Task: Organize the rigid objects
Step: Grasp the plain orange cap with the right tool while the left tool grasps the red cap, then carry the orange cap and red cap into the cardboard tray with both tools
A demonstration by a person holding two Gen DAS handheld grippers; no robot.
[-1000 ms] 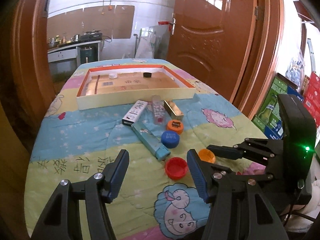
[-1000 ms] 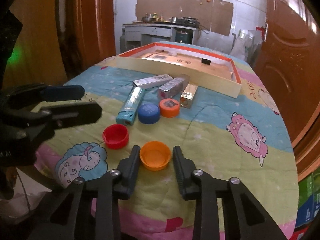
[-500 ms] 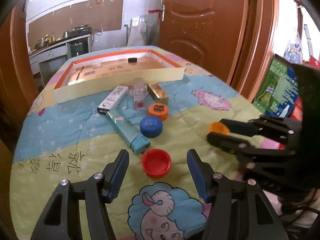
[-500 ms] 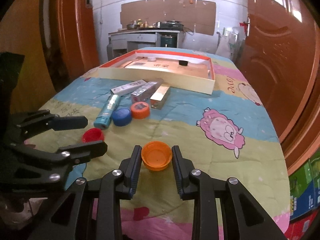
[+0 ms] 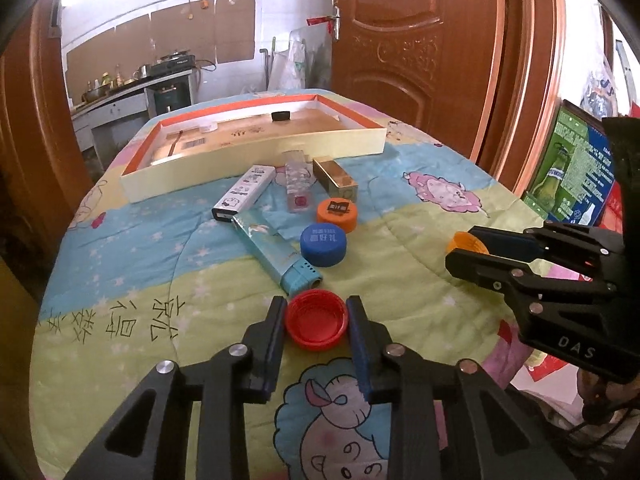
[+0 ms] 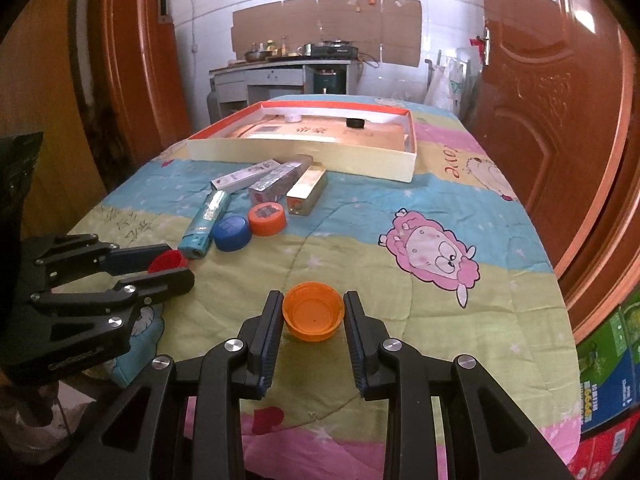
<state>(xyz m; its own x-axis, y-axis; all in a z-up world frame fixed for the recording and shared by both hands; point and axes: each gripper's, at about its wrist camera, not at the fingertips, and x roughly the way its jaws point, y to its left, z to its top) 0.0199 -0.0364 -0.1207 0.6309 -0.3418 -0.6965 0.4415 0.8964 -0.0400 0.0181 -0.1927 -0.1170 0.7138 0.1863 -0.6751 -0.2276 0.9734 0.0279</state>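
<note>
My left gripper (image 5: 316, 320) has just been closing: a second ago its jaws were standing wide over the quilt, and now the pads are pressing both sides of the red bottle cap (image 5: 316, 319), which is lying open side up. My right gripper (image 6: 313, 317) is keeping the same narrow grip on the orange bottle cap (image 6: 313, 316), also open side up. Both hands have drifted across the quilt since then.

Everything is resting on a cartoon-sheep quilt (image 6: 420, 320) covering a table. Taking the red cap as the landmark: just behind it a teal box (image 5: 276, 254) is lying flat, its end almost touching the cap; behind and to the right a blue cap (image 5: 324, 245) is sitting, with an orange cap with a black label (image 5: 337, 214) further back. Beyond those are lying a white printed box (image 5: 245, 193), a clear box (image 5: 298, 186) and a gold box (image 5: 335, 179). Farthest back is a shallow orange-rimmed tray (image 5: 256, 156) holding a small black cap (image 5: 280, 115).

Brown wooden doors (image 5: 404, 40) are flanking the table, with a kitchen counter (image 5: 132, 96) behind. The side of my right gripper is reading "DAS". Black handwritten characters are showing on the quilt to the left of the red cap; I cannot read them.
</note>
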